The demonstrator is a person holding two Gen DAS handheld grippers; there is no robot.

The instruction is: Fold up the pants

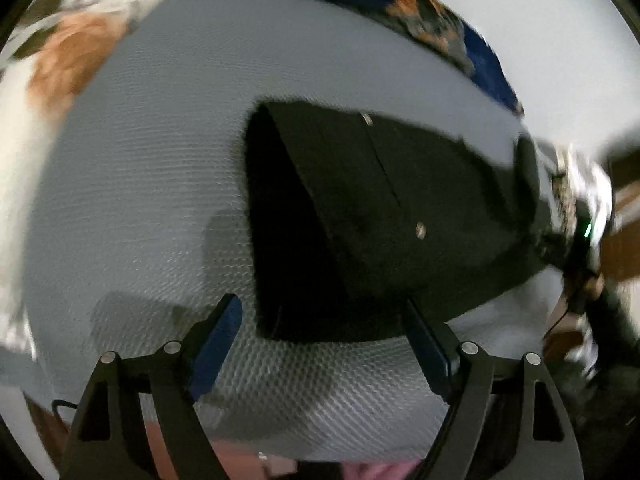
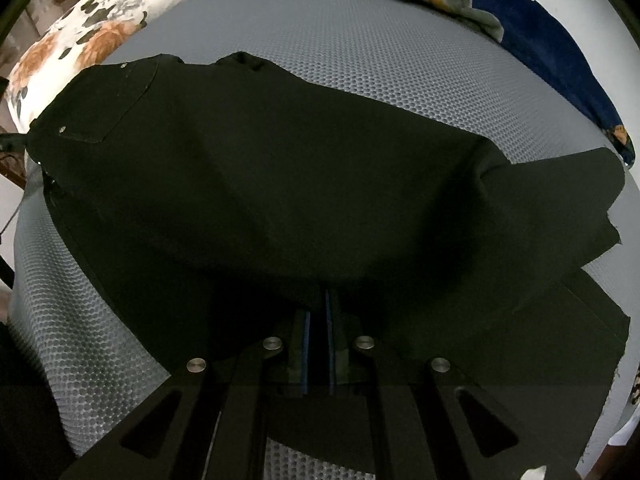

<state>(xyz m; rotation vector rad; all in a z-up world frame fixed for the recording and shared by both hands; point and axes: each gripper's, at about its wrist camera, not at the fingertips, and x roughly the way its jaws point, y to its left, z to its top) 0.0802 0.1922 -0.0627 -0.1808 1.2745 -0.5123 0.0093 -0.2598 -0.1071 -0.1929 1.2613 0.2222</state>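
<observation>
1. Pants (image 1: 380, 208), black, lie at centre right of the left wrist view on a grey mesh mat (image 1: 152, 168). The left gripper (image 1: 324, 320) stands wide with nothing between its fingers, probably free to take a new hold.
2. In the right wrist view, the right gripper (image 2: 318, 300) at lower centre pinches the pants' near edge, likely to carry it over. A flowered pillow (image 2: 92, 32) sits upper left. No writing is readable.

Bedding around a grey mattress

A grey honeycomb-textured mattress (image 2: 400, 92) fills both views. At its far left corner lies a white pillow (image 2: 100, 28) with orange and dark flowers. Along the far edge, running to the right, lies a dark blue cloth (image 2: 552, 52) with an orange and grey floral print, against a white wall (image 1: 560, 20).
</observation>
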